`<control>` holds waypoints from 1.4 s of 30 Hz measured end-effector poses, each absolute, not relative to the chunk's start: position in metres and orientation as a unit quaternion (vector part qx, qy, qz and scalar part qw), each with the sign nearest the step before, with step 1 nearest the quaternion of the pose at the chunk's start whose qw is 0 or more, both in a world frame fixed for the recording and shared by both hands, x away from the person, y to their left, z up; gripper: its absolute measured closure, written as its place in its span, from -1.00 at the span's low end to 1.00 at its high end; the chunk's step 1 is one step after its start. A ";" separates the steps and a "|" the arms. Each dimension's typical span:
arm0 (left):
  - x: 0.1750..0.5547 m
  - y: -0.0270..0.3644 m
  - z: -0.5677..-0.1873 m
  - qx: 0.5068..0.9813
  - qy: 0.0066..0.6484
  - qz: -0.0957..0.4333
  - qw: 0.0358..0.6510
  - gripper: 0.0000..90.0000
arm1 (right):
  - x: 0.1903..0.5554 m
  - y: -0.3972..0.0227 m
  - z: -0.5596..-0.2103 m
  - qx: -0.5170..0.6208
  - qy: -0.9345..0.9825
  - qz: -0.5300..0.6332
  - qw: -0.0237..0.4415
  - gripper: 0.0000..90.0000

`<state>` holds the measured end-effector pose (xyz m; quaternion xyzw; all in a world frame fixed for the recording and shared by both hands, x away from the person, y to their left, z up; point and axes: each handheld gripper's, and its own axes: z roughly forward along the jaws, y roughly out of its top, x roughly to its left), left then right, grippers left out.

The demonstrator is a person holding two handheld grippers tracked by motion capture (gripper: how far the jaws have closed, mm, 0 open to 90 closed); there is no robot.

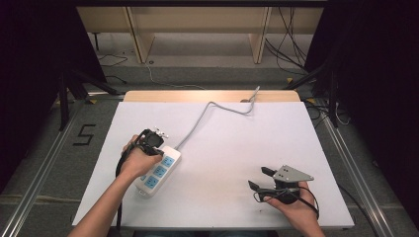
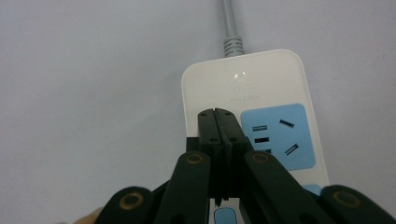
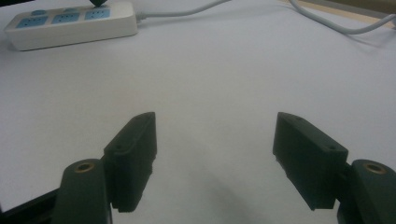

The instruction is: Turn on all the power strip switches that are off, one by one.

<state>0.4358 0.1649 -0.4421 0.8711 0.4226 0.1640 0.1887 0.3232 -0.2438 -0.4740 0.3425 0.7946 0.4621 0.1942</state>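
A white power strip (image 1: 160,170) with blue sockets lies on the left part of the white table (image 1: 222,148), its grey cable (image 1: 207,111) running toward the far edge. My left gripper (image 1: 159,148) is shut with nothing between its jaws. In the left gripper view its closed tips (image 2: 218,114) sit over the power strip (image 2: 261,84) at its cable end, beside a blue socket (image 2: 278,133); contact cannot be told. My right gripper (image 1: 260,178) is open near the front right, and in the right gripper view it (image 3: 215,126) hovers over bare table with the power strip (image 3: 70,23) far off.
The cable (image 3: 327,21) curves across the far side of the table and drops over the back edge. A wooden strip (image 1: 212,96) borders the far edge. Metal rails (image 1: 44,163) and floor cables flank the table.
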 end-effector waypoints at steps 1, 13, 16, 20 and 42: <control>0.436 0.165 -0.442 0.871 0.423 0.164 0.189 1.00 | 0.323 -0.244 -0.474 0.343 0.795 0.462 0.194 -0.30; 0.434 0.163 -0.442 0.874 0.421 0.164 0.180 1.00 | 0.323 -0.244 -0.474 0.342 0.795 0.462 0.195 -0.30; 0.435 0.163 -0.442 0.874 0.421 0.162 0.181 1.00 | 0.323 -0.244 -0.474 0.342 0.795 0.462 0.194 -0.30; 0.435 0.163 -0.442 0.874 0.420 0.161 0.181 1.00 | 0.323 -0.243 -0.474 0.342 0.795 0.462 0.194 -0.30; 0.436 0.170 -0.442 0.869 0.425 0.149 0.204 0.99 | 0.323 -0.244 -0.474 0.342 0.794 0.462 0.195 -0.30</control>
